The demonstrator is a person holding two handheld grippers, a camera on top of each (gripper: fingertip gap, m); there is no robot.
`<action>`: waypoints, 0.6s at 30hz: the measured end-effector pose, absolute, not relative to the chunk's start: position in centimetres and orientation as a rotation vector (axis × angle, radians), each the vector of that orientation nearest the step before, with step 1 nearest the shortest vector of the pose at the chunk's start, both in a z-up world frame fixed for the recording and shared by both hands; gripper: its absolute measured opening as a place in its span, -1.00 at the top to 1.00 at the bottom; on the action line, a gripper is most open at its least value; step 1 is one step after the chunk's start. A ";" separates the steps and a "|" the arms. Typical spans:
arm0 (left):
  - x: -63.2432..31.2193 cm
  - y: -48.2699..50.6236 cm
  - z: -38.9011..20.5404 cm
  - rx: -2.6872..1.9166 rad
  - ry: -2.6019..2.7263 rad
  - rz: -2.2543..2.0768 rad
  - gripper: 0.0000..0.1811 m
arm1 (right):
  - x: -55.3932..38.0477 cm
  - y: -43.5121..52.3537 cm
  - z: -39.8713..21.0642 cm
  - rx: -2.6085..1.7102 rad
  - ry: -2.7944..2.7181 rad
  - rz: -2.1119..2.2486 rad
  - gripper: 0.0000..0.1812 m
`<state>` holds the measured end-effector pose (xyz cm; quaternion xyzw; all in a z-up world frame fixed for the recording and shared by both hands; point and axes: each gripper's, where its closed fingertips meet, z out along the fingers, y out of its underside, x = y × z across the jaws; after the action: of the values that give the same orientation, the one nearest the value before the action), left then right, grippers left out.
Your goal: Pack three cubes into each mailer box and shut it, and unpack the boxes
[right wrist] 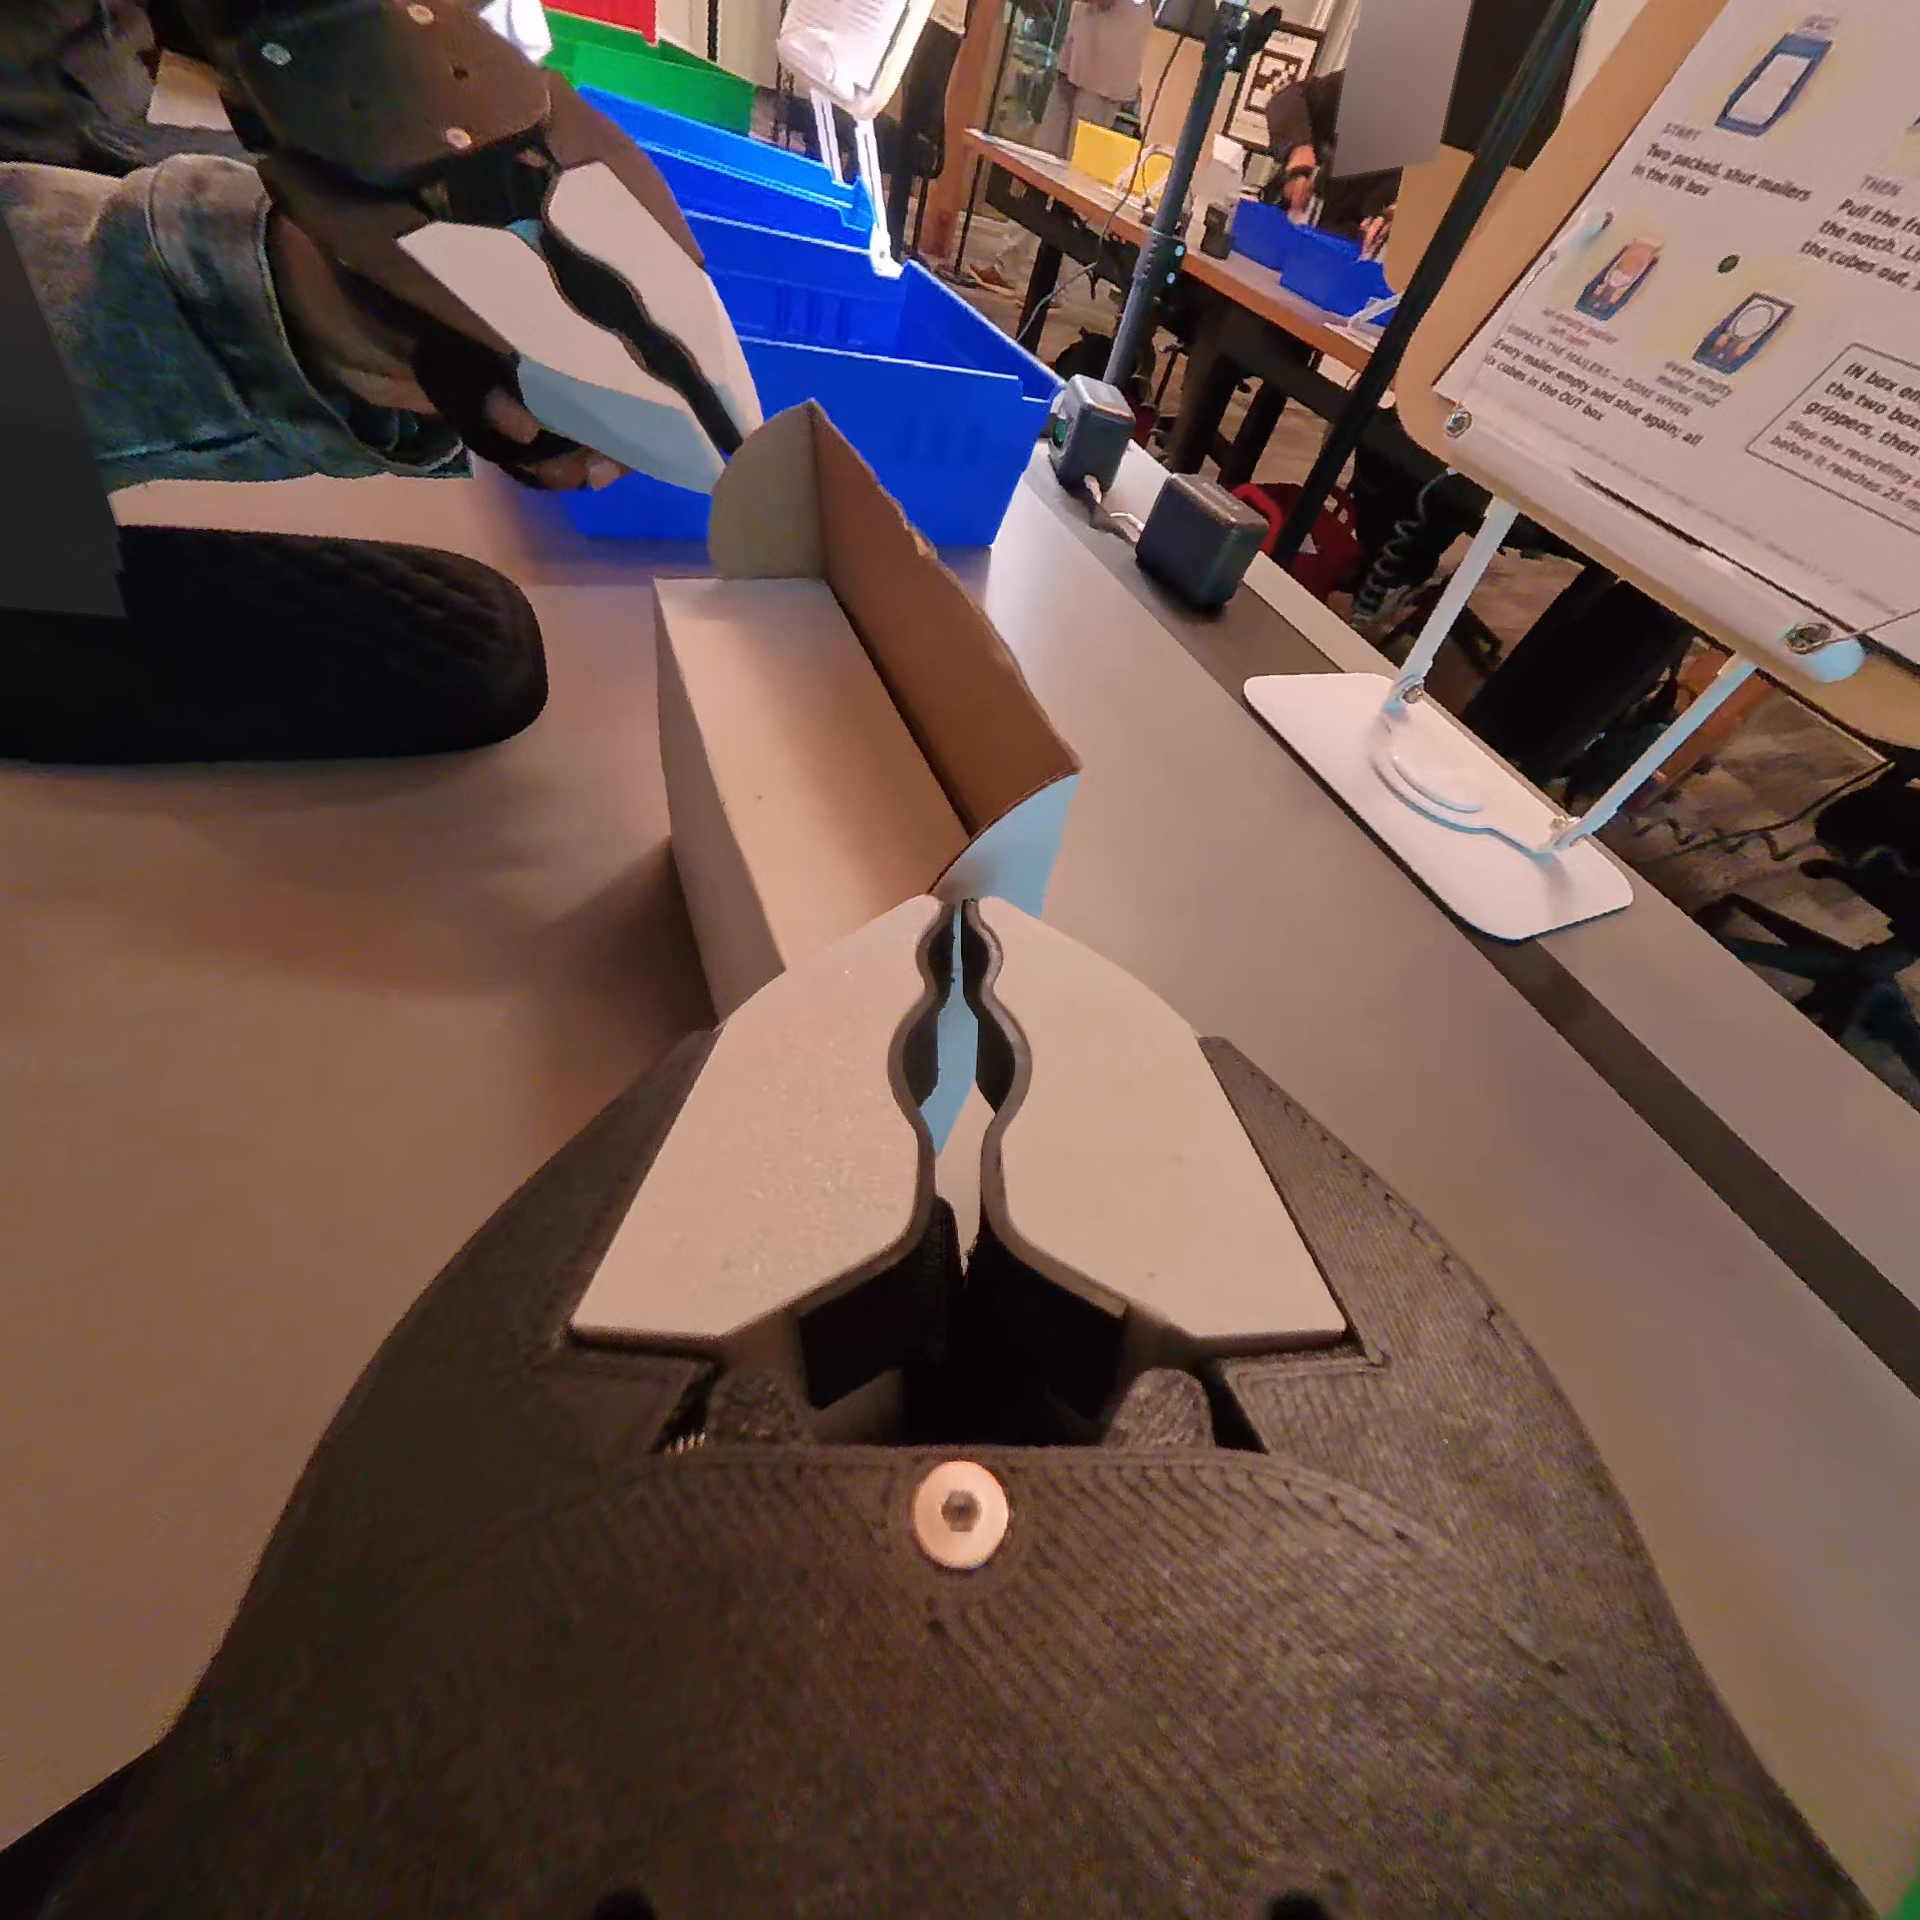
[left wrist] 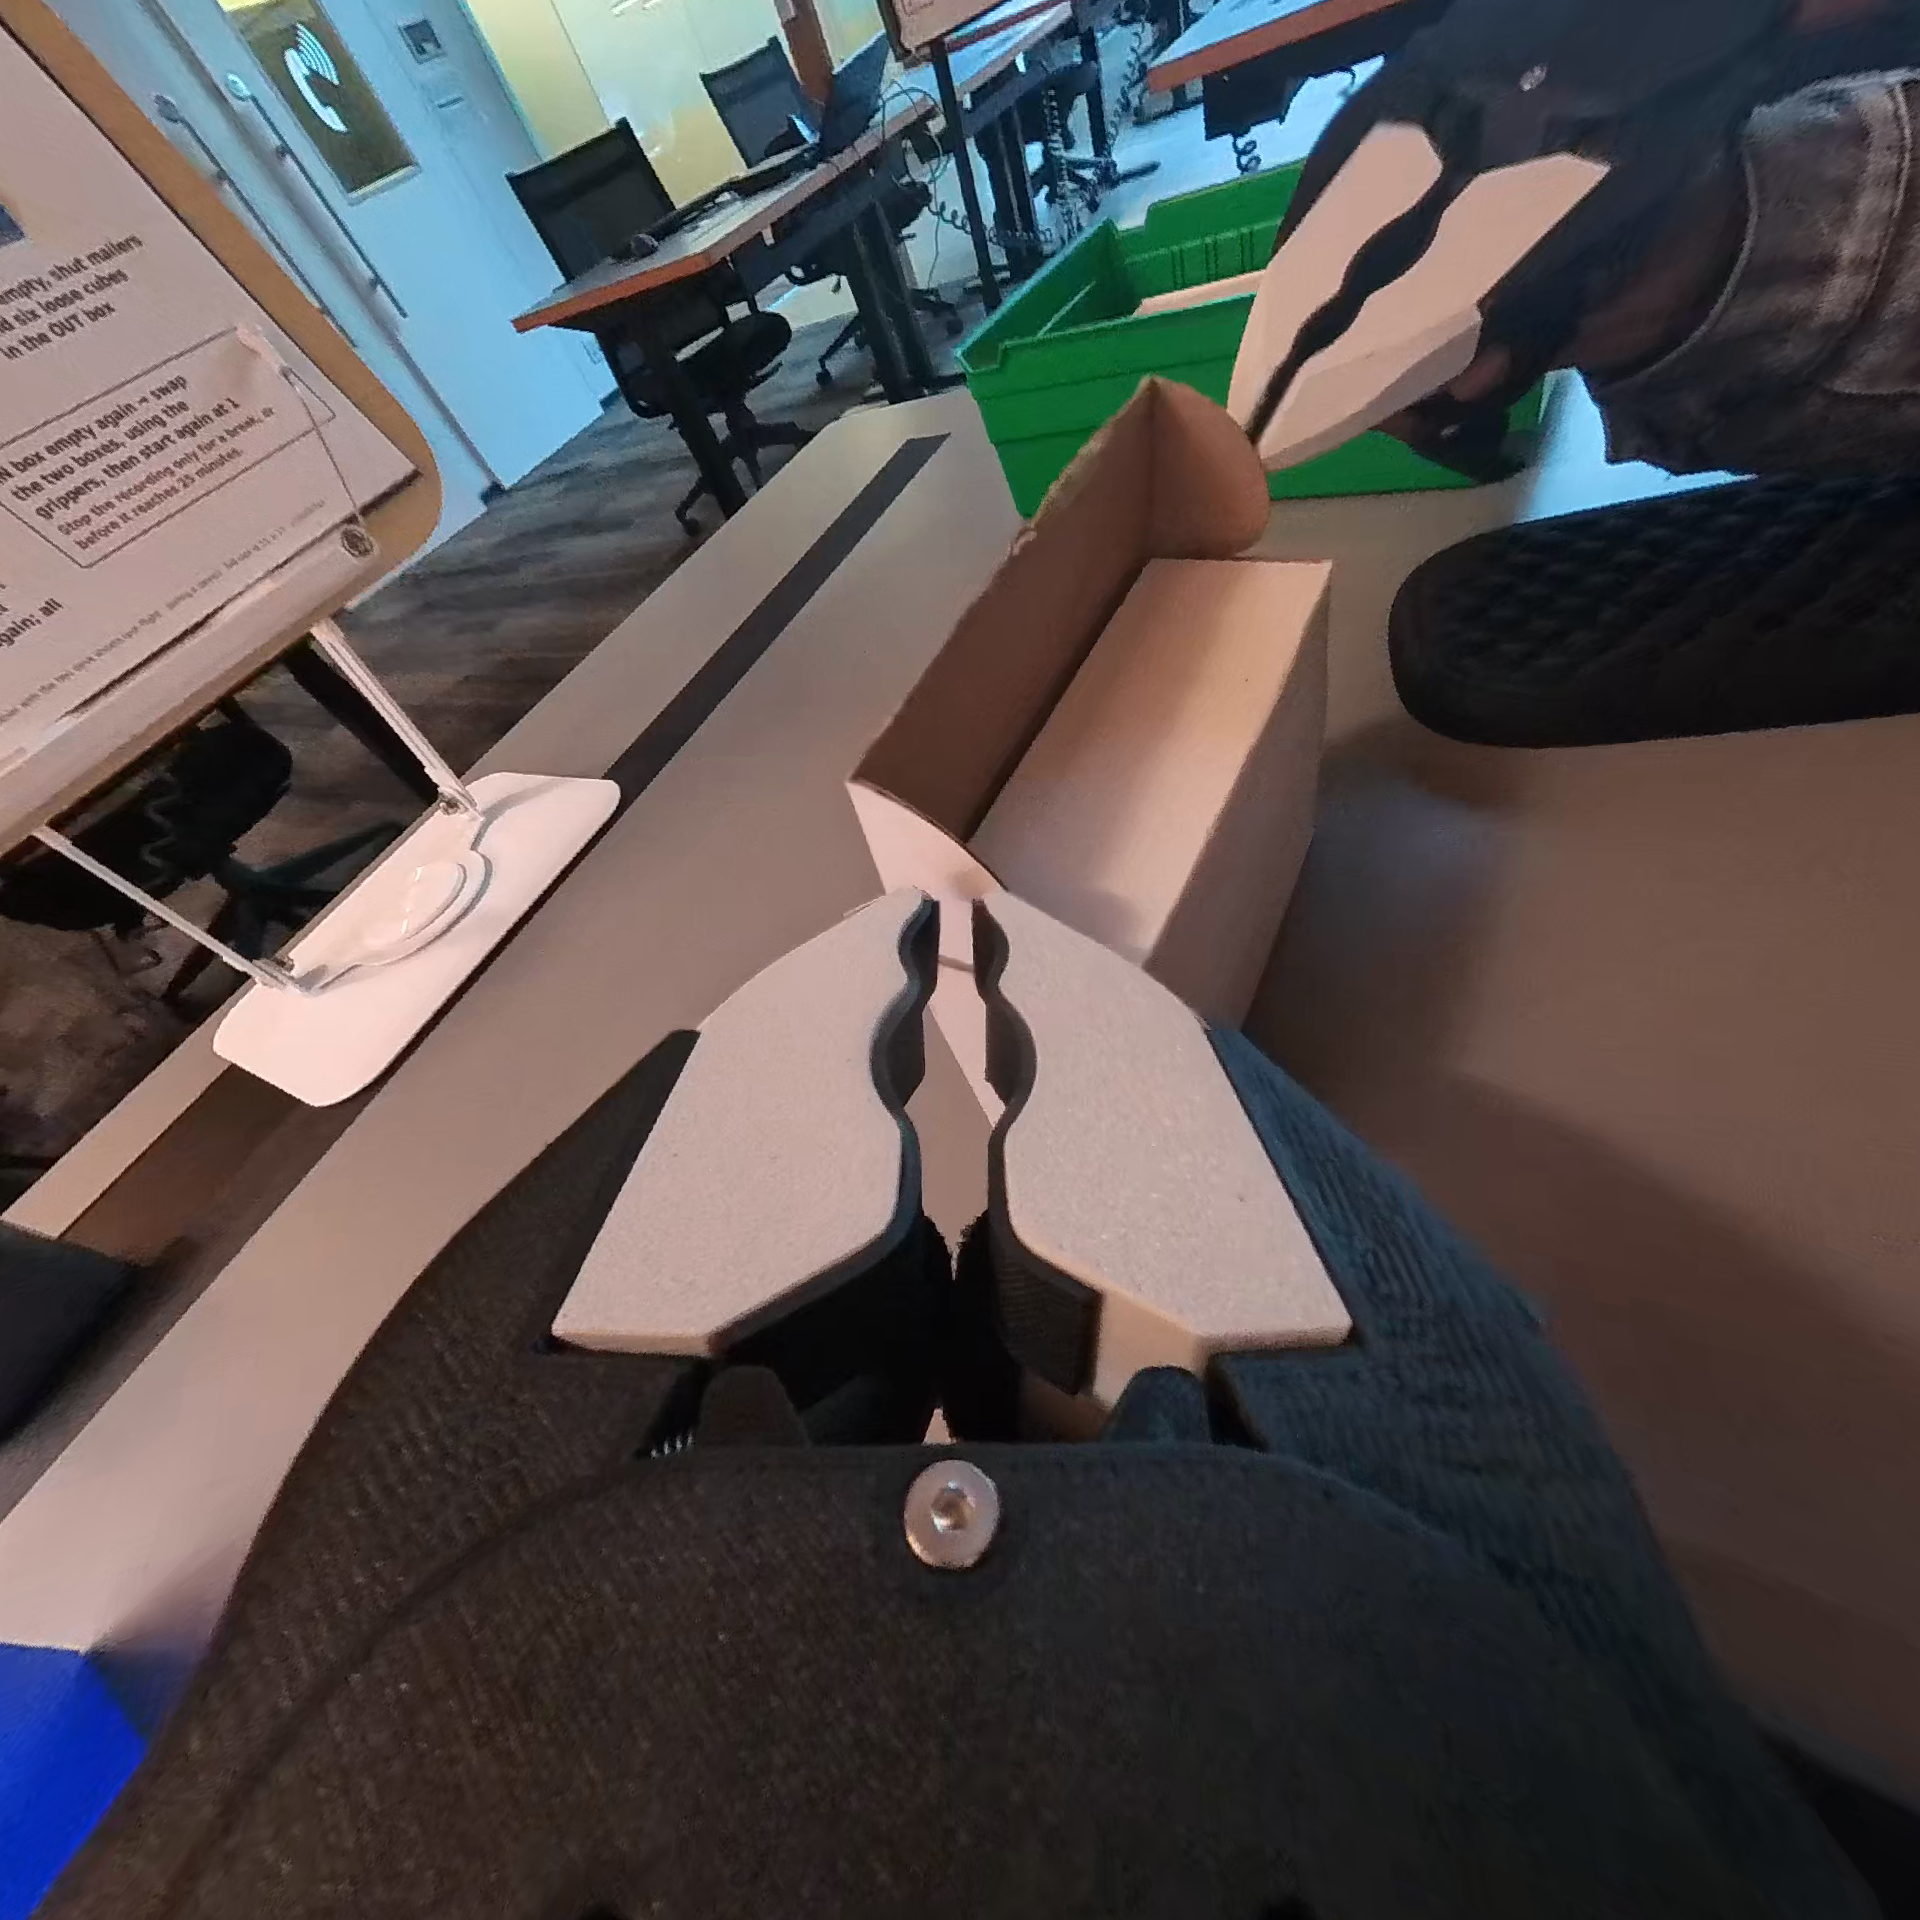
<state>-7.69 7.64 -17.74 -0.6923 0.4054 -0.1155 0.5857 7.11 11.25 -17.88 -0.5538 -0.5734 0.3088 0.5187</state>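
A white mailer box (left wrist: 1143, 790) lies on the grey table (left wrist: 1610, 1091), also in the right wrist view (right wrist: 790, 769). Its white top panel lies flat. A brown-lined flap (left wrist: 1039, 623) stands up along one long edge, with a rounded ear at each end. My left gripper (left wrist: 954, 916) is shut on the near ear (left wrist: 904, 847). My right gripper (right wrist: 961, 912) is shut on the other ear (right wrist: 1013, 842). Each gripper shows at the far ear in the other view: the right (left wrist: 1262, 436), the left (right wrist: 727, 457). No cubes are visible.
A green bin (left wrist: 1091, 343) stands past the box's far end in the left wrist view, blue bins (right wrist: 894, 416) in the right wrist view. An instruction board on a white stand (right wrist: 1434, 790) and small dark devices (right wrist: 1195, 540) line the table edge. A black padded rest (right wrist: 260, 644) lies beside the box. The grippers' ends are close to 15 cm from one another.
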 end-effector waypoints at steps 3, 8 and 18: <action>-7.5 7.4 -18.5 -1.622 0.964 -0.257 0.93 | 7.1 11.2 -18.3 -1.330 -1.394 0.713 0.99; -8.2 7.3 -18.2 -1.607 0.978 -0.277 0.90 | 7.5 11.0 -17.9 -1.316 -1.411 0.746 0.93; -9.1 7.5 -16.2 -1.521 1.350 -0.297 0.50 | 7.9 12.5 -16.1 -0.997 -1.915 0.480 0.49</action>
<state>-9.05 7.52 -16.20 -0.6334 0.5624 -0.1235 0.5169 7.95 12.47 -16.07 -0.4031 -0.7738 0.1941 0.4484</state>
